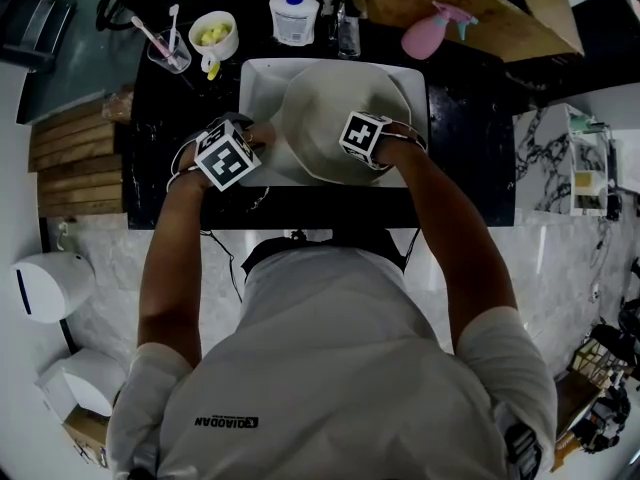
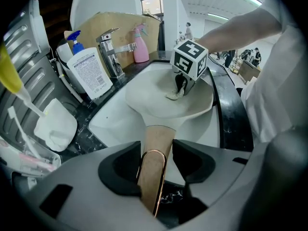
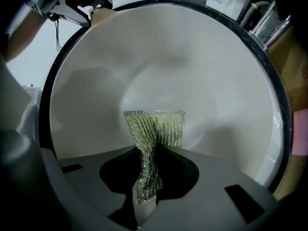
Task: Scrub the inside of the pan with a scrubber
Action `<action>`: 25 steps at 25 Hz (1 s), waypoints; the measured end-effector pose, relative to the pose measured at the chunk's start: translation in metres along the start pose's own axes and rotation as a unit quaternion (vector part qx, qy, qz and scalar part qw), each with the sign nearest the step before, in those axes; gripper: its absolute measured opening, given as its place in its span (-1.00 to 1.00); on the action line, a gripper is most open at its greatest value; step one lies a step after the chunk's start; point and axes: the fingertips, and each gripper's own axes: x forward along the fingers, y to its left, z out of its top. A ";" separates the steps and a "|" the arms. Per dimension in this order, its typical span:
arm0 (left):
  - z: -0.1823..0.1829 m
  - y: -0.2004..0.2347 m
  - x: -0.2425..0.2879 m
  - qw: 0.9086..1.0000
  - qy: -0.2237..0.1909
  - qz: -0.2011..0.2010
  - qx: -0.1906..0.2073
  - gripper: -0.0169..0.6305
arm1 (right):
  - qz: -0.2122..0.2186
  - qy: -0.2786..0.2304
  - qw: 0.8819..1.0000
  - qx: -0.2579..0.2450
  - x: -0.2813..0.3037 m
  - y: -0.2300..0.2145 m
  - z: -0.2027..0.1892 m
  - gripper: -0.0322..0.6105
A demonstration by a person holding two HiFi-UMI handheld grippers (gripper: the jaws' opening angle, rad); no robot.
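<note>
A white pan (image 1: pixel 335 118) sits tilted over the white sink (image 1: pixel 258 78). My left gripper (image 2: pixel 156 165) is shut on the pan's tan, copper-edged handle (image 2: pixel 155 148) at the sink's left front. Inside the pan, my right gripper (image 3: pixel 148 177) is shut on a green-gold mesh scrubber (image 3: pixel 156 129). The scrubber's free end lies against the pan's inner wall (image 3: pixel 163 66). In the left gripper view the right gripper (image 2: pixel 180 88) reaches down into the bowl of the pan (image 2: pixel 154 102) with the scrubber (image 2: pixel 173 96) under it. The left gripper (image 3: pixel 79 6) shows at the pan's far rim.
A chrome faucet (image 2: pixel 113 52) stands behind the sink, with a white soap bottle (image 2: pixel 89 71) and a pink spray bottle (image 2: pixel 140 44) beside it. A dish rack (image 2: pixel 29 81) lies to the left. A bowl (image 1: pixel 213 33) and a toothbrush cup (image 1: pixel 168 53) stand on the black counter (image 1: pixel 465 148).
</note>
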 end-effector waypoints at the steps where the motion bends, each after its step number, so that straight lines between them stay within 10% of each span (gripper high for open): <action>1: 0.000 0.000 0.000 1.000 0.000 0.000 0.000 -0.27 | 0.011 -0.001 1.000 0.006 0.000 0.005 0.000 -0.61; 14: 0.002 0.001 -0.001 1.000 0.001 0.001 0.001 -0.27 | 0.178 -0.074 0.972 0.135 -0.004 0.051 0.027 -0.61; 25: -0.007 -0.002 0.005 1.000 0.005 -0.001 -0.002 -0.27 | 0.206 -0.193 0.940 0.192 -0.034 0.062 0.053 -0.62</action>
